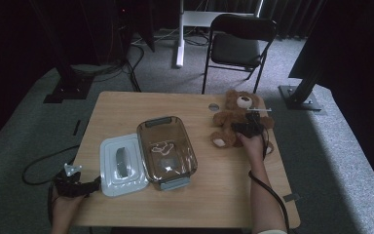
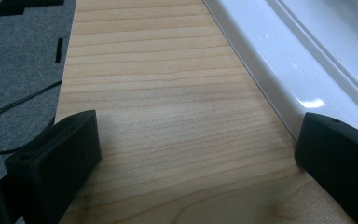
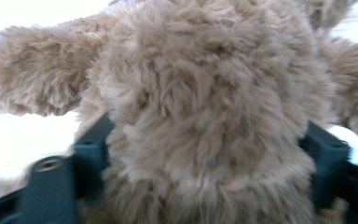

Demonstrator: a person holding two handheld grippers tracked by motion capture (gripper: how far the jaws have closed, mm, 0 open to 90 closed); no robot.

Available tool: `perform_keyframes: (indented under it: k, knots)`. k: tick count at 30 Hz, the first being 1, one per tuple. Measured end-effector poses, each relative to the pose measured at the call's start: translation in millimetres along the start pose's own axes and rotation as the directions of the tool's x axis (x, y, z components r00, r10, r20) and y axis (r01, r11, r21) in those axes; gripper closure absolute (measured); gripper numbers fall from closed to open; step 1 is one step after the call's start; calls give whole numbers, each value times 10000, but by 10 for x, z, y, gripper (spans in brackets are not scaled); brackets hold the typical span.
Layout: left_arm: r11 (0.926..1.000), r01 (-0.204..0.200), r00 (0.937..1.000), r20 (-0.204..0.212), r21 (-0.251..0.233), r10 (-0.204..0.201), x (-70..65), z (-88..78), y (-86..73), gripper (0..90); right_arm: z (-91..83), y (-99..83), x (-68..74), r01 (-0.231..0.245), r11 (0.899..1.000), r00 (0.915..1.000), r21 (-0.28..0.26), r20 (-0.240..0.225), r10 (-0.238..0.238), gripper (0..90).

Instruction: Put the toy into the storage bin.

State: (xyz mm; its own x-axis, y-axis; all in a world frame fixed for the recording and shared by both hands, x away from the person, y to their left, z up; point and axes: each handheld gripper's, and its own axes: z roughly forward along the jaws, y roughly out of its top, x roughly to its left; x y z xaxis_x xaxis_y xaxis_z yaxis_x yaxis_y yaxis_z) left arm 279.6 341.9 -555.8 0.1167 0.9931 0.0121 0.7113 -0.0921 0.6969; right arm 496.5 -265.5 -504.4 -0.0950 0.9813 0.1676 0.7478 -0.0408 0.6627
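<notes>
Wooden worktop (image 1: 214, 195): right fingers (image 1: 249, 127) pinch the teddy bear (image 1: 233, 119) near its far-right corner; left fingers (image 2: 191, 154) spread.

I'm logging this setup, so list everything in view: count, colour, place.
teddy bear: one, brown, far right of the table, lying on its back
container: one, clear brownish with grey handles, table centre, something small and pale inside
lid: one, white with a grey handle, left of the container, touching it
table: one, light wood, centre of the room
folding chair: one, black, on the carpet beyond the table
left gripper: one, black, at the table's near left edge beside the lid, fingers apart over bare wood
right gripper: one, black, on the teddy bear, fingers either side of its body
</notes>
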Motion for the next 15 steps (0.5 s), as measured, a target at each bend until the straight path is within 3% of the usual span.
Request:
perform_keyframes:
  k: [1,2,4,6,7,12,13,15]
  knots:
    - [10000,1,10000,2,1,-1,0,0,0,8,-30,-26,-7,118,9997,9999,-227,118,-116,410]
    - [10000,-1,10000,4,1,1,0,0,0,8,-48,-33,-13,152,9993,9998,-347,155,-147,460]
    - [10000,-1,10000,4,1,1,0,0,0,8,-75,-39,-28,124,9987,9998,-496,183,-115,460]
    - [10000,-4,10000,7,0,4,-1,-1,-1,8,-129,-43,-62,143,9967,9998,-794,156,-131,631]
    - [10000,-11,10000,10,7,11,-1,-2,-1,8,-198,-34,-76,105,9947,9999,-1022,100,-95,672]
    - [10000,-12,10000,8,7,12,-2,0,1,8,-376,-37,-73,200,9908,9998,-1340,62,-194,693]
    - [10000,-11,10000,10,2,11,-2,0,0,8,-467,-49,-43,578,9872,9981,-1488,288,-541,697]
    - [10000,-11,10000,8,7,11,-2,0,1,8,-519,-55,-30,708,9844,9972,-1610,347,-661,704]
